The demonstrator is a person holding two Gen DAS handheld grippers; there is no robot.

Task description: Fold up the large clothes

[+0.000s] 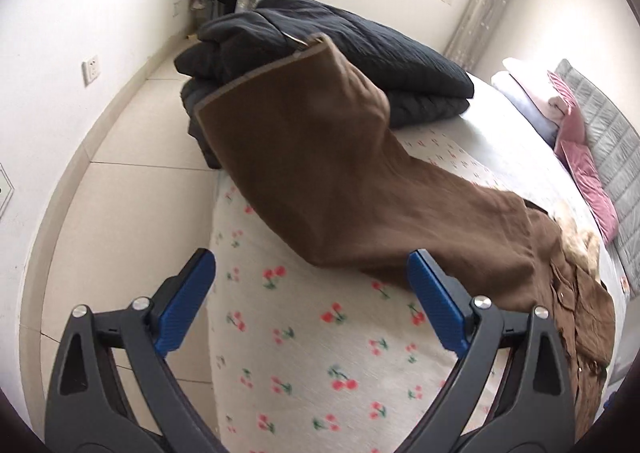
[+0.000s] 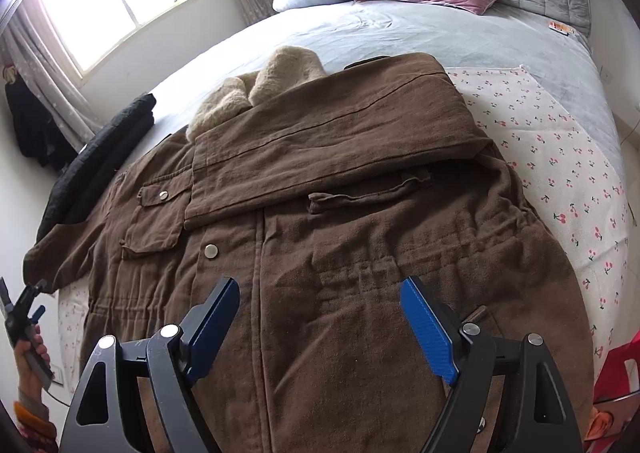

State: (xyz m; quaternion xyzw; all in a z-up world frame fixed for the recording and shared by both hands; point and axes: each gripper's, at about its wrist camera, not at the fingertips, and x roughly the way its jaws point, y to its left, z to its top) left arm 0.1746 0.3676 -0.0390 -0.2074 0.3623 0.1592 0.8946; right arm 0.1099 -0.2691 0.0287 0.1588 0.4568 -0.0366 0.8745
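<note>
Both of your grippers are spread wide and hold nothing: the left gripper (image 1: pixel 312 293) hovers over the cherry-print sheet (image 1: pixel 320 365) beside the brown coat's outstretched sleeve (image 1: pixel 320 157), whose cuff rests on the dark folded jacket (image 1: pixel 360 53); the right gripper (image 2: pixel 320 317) hangs above the brown coat (image 2: pixel 340 237), lying flat on the bed with one sleeve folded across its chest.

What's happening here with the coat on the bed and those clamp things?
A person is folding a brown coat spread on the bed, using a hand-held gripper in each hand. One sleeve is already folded across the chest. The other sleeve lies stretched out sideways, its cuff resting on a pile of dark clothes. Both the left gripper and the right gripper are open above the coat, holding nothing.
</note>
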